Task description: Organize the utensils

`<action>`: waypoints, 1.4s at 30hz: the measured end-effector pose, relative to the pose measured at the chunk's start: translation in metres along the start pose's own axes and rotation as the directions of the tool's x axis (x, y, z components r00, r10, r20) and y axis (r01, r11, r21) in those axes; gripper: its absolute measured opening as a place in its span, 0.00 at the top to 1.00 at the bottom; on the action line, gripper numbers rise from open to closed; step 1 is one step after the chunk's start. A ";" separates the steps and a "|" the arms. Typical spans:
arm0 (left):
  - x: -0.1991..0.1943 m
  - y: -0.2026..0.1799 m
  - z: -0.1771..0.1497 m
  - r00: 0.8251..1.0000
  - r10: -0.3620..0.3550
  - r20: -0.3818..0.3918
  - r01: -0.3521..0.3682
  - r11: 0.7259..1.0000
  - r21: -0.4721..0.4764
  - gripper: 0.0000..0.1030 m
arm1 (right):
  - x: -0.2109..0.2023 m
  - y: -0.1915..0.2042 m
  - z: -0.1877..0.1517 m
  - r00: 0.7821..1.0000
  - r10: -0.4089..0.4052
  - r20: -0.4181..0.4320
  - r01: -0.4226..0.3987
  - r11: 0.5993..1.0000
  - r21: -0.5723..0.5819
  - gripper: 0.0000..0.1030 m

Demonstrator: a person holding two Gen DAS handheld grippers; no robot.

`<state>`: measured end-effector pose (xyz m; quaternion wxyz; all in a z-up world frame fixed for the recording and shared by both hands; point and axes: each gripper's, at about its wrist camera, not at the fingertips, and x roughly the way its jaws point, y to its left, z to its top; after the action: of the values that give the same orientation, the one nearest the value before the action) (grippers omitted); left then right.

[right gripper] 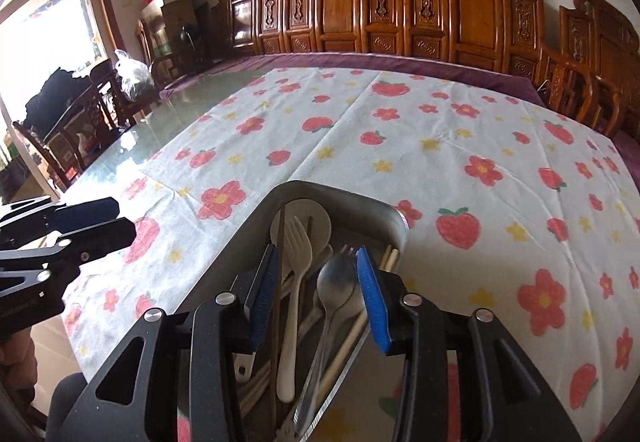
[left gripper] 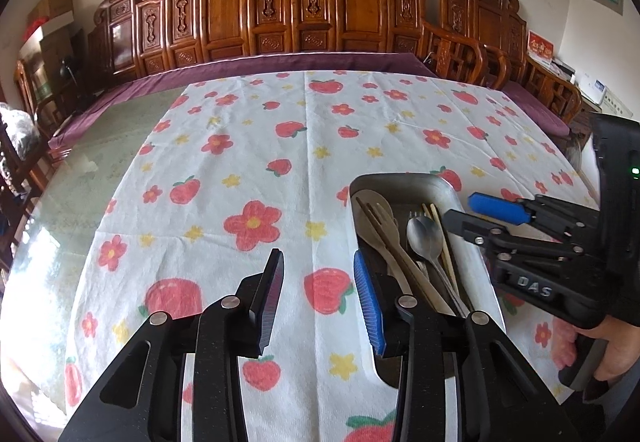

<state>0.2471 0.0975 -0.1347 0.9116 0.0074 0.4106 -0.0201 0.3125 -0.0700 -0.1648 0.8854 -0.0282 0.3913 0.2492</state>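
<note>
A metal tray (left gripper: 400,178) (right gripper: 340,194) lies on the flowered cloth and holds a pale fork (left gripper: 372,212) (right gripper: 298,242), a pale spoon (right gripper: 318,220), a steel spoon (left gripper: 422,234) (right gripper: 338,282) and light chopsticks (left gripper: 440,230) (right gripper: 390,258). My right gripper (right gripper: 318,254) (left gripper: 466,210) hovers over the tray, open. A dark chopstick (right gripper: 282,242) runs beside its left pad, and no pad presses on anything. Left of the tray, my left gripper (left gripper: 318,262) (right gripper: 122,220) stands open above the cloth with nothing between its fingers.
The white cloth (left gripper: 248,162) with red flowers and strawberries covers part of a glass-topped table (left gripper: 100,146). A carved wooden bench (left gripper: 300,2) with a purple cushion runs along the far side. Dark chairs (right gripper: 72,130) stand at the table's left end.
</note>
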 end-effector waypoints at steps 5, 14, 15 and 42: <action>-0.017 -0.012 -0.006 1.000 -0.010 0.006 0.010 1.000 0.008 0.63 | -0.046 -0.007 -0.018 0.999 -0.027 0.036 0.026 0.999 0.019 0.51; -0.061 -0.040 -0.021 0.998 -0.035 0.044 0.033 0.999 0.027 0.27 | -0.126 -0.016 -0.056 0.993 -0.099 0.069 0.094 0.994 0.063 0.39; -0.064 -0.042 -0.021 0.998 -0.038 0.047 0.037 0.999 0.027 0.26 | -0.136 -0.017 -0.060 0.991 -0.112 0.076 0.107 0.992 0.067 0.35; -0.191 -0.125 -0.031 0.978 -0.057 0.199 0.042 0.996 0.077 0.07 | -0.301 -0.028 -0.087 0.933 -0.264 0.245 0.222 0.957 0.186 0.02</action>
<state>0.0922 -0.0202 -0.0120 0.9468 0.0278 0.3153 -0.0583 0.0955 -0.2419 -0.0163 0.9536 0.0265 0.2798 0.1079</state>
